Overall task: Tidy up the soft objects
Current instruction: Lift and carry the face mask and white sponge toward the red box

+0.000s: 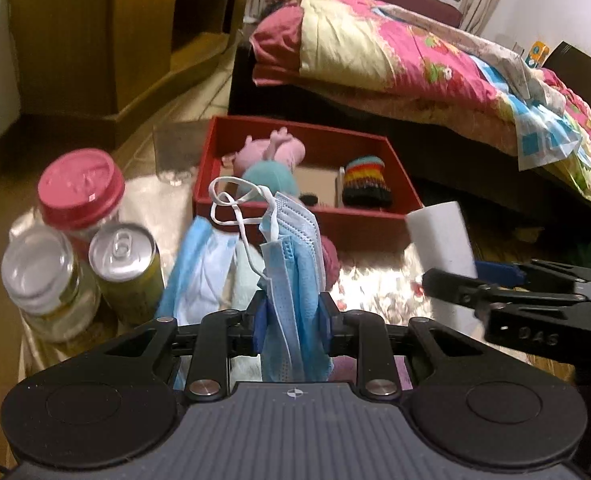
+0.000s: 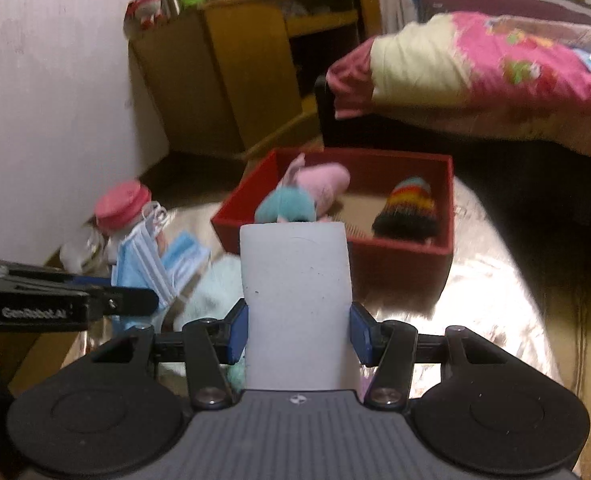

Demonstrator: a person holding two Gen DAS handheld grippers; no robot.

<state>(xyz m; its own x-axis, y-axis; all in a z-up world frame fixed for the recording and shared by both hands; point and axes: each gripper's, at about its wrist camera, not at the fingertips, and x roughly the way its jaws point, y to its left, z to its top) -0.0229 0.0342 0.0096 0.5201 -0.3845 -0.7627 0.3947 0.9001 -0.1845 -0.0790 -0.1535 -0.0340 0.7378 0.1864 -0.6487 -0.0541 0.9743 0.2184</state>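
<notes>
While the left gripper [image 1: 291, 316] clamps a bunch of blue face masks [image 1: 293, 264] between its blue pads, their white ear loops stand up above it. The right gripper [image 2: 299, 332] is clenched on a white foam block [image 2: 295, 292] that stands upright between its fingers. Just beyond both, on the shiny table [image 2: 487, 300], sits the red box [image 2: 399, 256] holding a pink and teal plush toy [image 1: 273, 160] at its left and a striped knitted piece [image 1: 365, 184] at its right. Near left stand a pink-lidded jar [image 1: 80, 190], a can [image 1: 125, 258] and a clear jar [image 1: 43, 280]. Far right lies a pink quilt [image 1: 395, 48] on the bed.
</notes>
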